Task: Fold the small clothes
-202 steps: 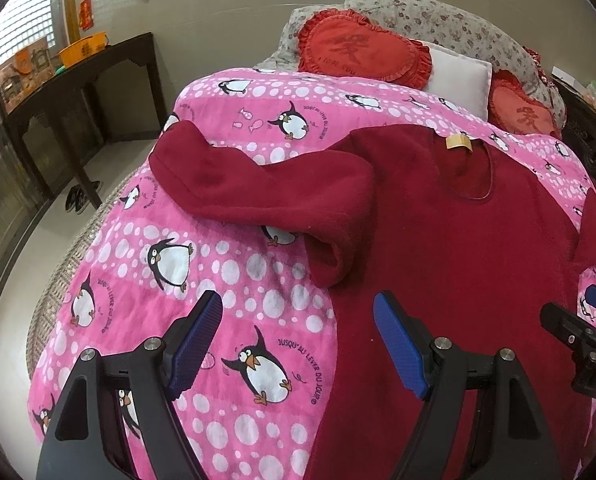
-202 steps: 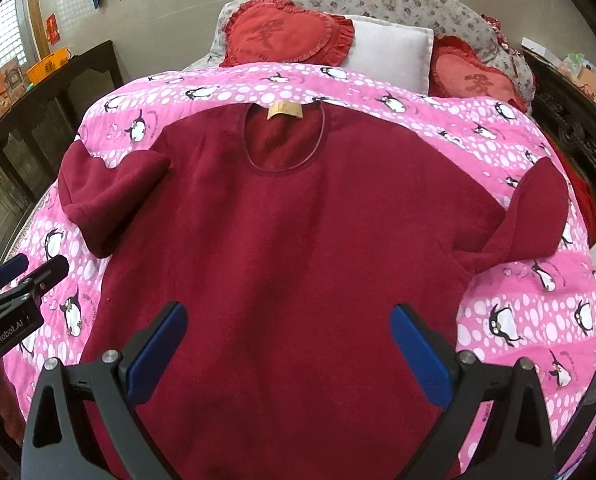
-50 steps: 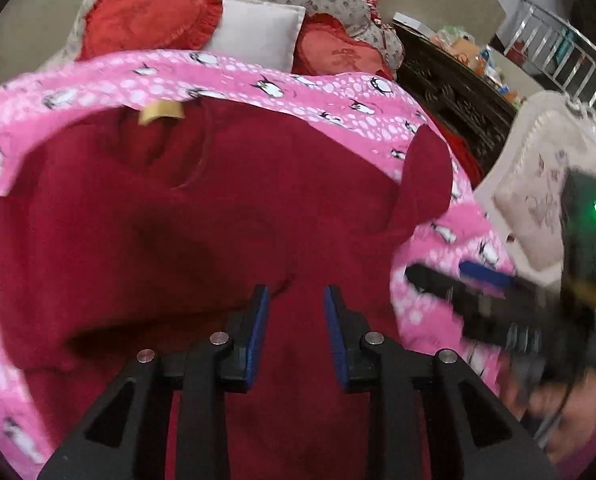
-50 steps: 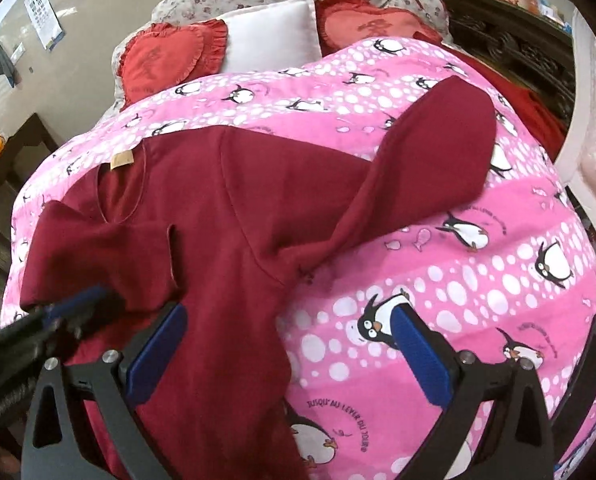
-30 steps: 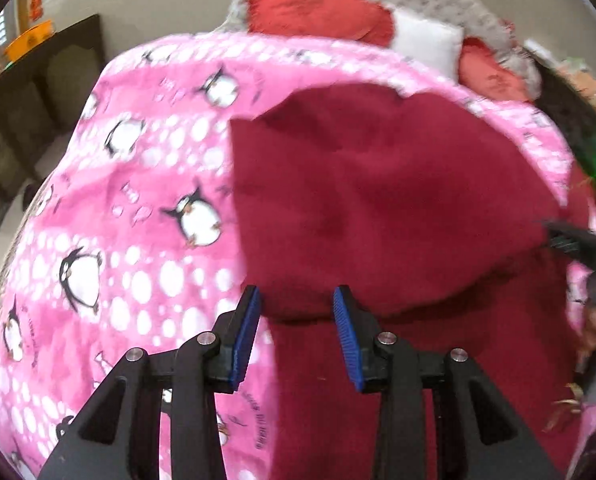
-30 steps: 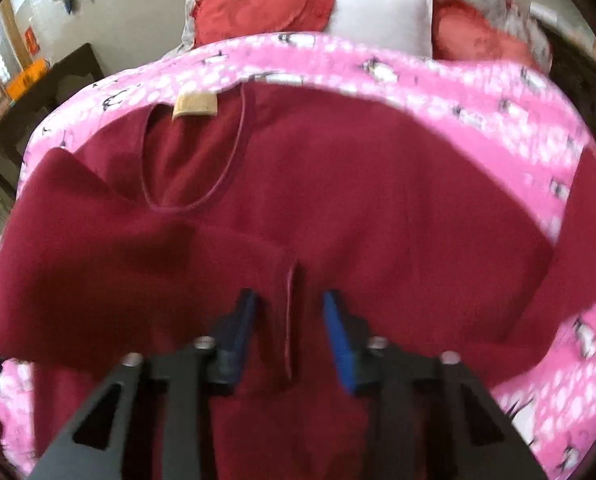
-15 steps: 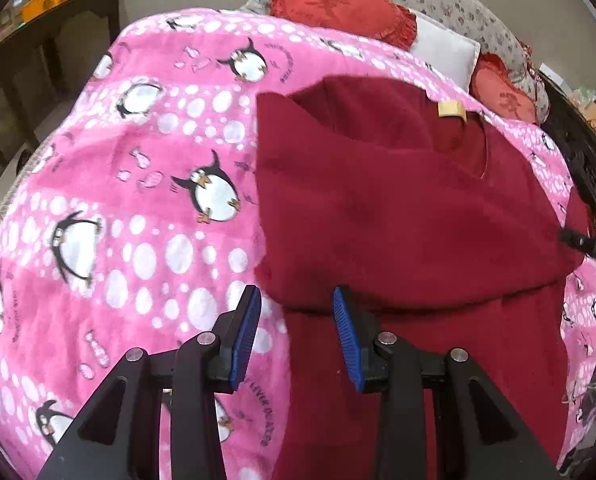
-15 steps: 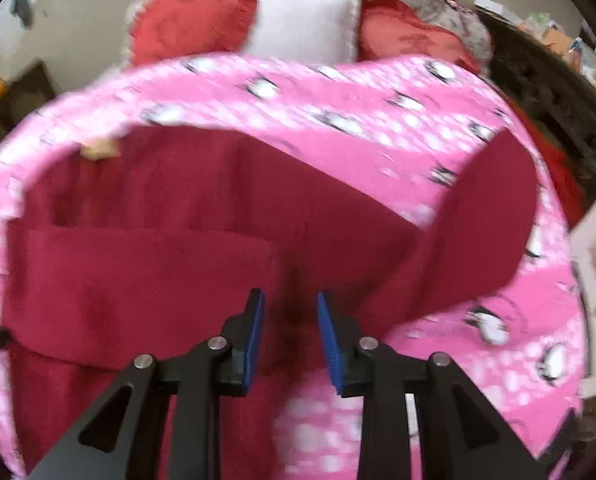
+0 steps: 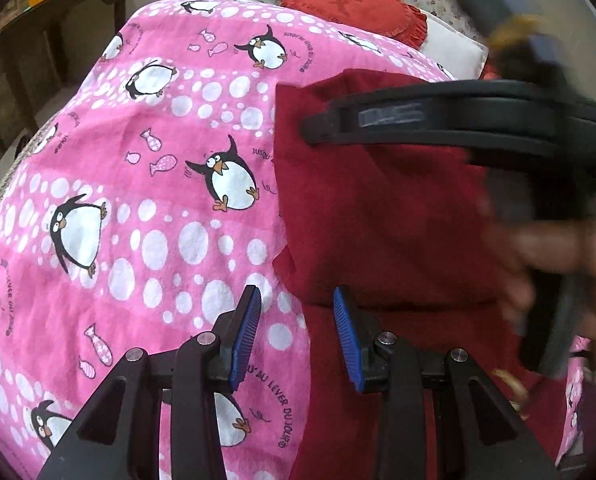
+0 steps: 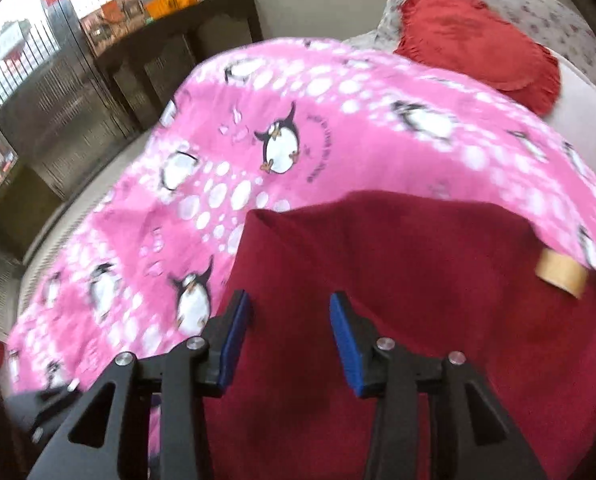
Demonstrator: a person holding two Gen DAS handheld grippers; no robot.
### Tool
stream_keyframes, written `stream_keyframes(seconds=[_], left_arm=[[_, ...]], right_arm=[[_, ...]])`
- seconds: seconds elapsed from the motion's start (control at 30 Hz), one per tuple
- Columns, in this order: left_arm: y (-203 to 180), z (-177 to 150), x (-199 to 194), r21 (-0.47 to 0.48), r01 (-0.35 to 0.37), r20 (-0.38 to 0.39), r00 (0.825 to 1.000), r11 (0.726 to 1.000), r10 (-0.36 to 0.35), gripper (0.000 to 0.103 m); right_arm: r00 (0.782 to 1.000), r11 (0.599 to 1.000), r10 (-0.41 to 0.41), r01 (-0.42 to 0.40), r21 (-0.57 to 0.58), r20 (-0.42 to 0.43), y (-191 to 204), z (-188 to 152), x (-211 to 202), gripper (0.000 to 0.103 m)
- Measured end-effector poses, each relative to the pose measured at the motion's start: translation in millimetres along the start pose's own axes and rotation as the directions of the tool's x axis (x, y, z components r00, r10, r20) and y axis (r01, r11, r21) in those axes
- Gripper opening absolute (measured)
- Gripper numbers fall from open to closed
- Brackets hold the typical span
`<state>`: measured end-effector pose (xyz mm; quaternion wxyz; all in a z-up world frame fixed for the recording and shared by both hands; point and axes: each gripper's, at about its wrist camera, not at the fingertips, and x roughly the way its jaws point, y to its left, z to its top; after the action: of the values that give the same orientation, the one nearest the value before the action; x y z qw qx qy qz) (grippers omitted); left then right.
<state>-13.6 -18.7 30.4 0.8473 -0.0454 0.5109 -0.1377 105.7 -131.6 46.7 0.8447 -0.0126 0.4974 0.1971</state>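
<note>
A dark red sweater (image 9: 378, 208) lies on the pink penguin quilt (image 9: 158, 160), its left sleeve folded across the body. My left gripper (image 9: 298, 320) hovers at the sweater's left edge. It is narrowly open, with nothing pinched. My right gripper (image 10: 290, 320) is above the folded left shoulder of the sweater (image 10: 398, 280). Its jaws are closing, with red fabric showing in the gap but not pressed by the pads. In the left wrist view its black fingers (image 9: 418, 116) reach leftward over the sweater, held by a blurred hand (image 9: 558, 248). The tan neck label (image 10: 562, 276) shows at the right.
Red heart cushions (image 9: 346, 4) and a white pillow (image 9: 454, 48) sit at the head of the bed. A dark wooden sideboard (image 10: 178, 52) stands beyond the bed's left side, with windows behind. The quilt (image 10: 298, 92) drops off toward the floor at the left.
The right gripper let go of the folded sleeve and swung left across the sweater to its left shoulder, coming into the left wrist view. The left gripper barely shifted.
</note>
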Motion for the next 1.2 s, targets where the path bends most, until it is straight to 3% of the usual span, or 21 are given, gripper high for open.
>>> stream_keyframes(seconds=[0.07, 0.2, 0.3, 0.37, 0.5, 0.67, 0.73, 0.9, 0.93, 1.03, 1.13, 1.2], left_arm=[[1.1, 3.1, 2.0, -0.012, 0.013, -0.002, 1.000, 1.000, -0.013, 0.017], [5.2, 3.2, 3.0, -0.012, 0.019, 0.002, 1.000, 1.000, -0.019, 0.017], [5.5, 4.4, 2.2, 0.000, 0.013, -0.004, 1.000, 1.000, -0.013, 0.017], [3.5, 5.4, -3.8, 0.009, 0.010, 0.007, 1.000, 1.000, -0.010, 0.017], [-5.0, 7.3, -18.6, 0.034, -0.007, 0.046, 0.999, 0.999, 0.005, 0.017], [-22.1, 15.0, -29.1, 0.058, -0.003, 0.092, 0.996, 0.998, -0.002, 0.018], [-31.2, 19.0, -19.6, 0.068, -0.006, 0.083, 0.997, 0.998, 0.001, 0.018], [-50.8, 16.1, 4.8, 0.118, -0.057, 0.060, 0.997, 0.991, 0.050, 0.018], [-56.0, 15.1, 10.3, 0.139, -0.084, 0.057, 0.995, 0.987, 0.077, 0.018], [-64.6, 14.4, 13.9, 0.169, -0.129, 0.067, 0.991, 0.977, 0.119, 0.018], [-68.3, 14.4, 11.3, 0.172, -0.127, 0.065, 0.991, 0.977, 0.118, 0.018], [-71.0, 14.1, 7.7, 0.167, -0.121, 0.070, 0.991, 0.978, 0.111, 0.018]], right_arm=[[1.000, 1.000, -0.006, 0.006, -0.018, -0.017, 5.9, 6.0, 18.5, 0.005], [0.999, 1.000, 0.015, -0.015, -0.015, 0.040, 15.6, 17.1, 17.7, 0.005], [1.000, 1.000, -0.001, 0.001, 0.017, -0.001, 12.2, 17.3, 32.4, 0.005], [1.000, 0.999, 0.019, -0.019, 0.033, 0.009, 9.6, 13.1, 21.1, 0.011], [0.998, 0.997, 0.035, -0.038, 0.064, 0.049, -7.0, -13.0, -37.7, 0.051], [0.983, 0.980, -0.162, 0.150, 0.132, 0.086, -57.6, -76.8, -107.7, 0.054], [0.960, 0.946, -0.274, 0.259, 0.193, 0.058, -86.5, -102.7, -124.8, 0.054], [0.898, 0.843, -0.436, 0.427, 0.327, -0.050, -148.8, -150.6, -135.4, 0.053], [0.890, 0.822, -0.450, 0.447, 0.352, -0.076, -159.1, -157.8, -133.0, 0.053], [0.912, 0.823, -0.402, 0.398, 0.406, -0.081, -175.5, -170.3, -122.9, 0.053], [0.907, 0.827, -0.414, 0.409, 0.386, -0.073, -168.4, -167.2, -131.0, 0.053], [0.915, 0.837, -0.399, 0.387, 0.387, -0.054, -160.7, -166.5, -137.5, 0.053]])
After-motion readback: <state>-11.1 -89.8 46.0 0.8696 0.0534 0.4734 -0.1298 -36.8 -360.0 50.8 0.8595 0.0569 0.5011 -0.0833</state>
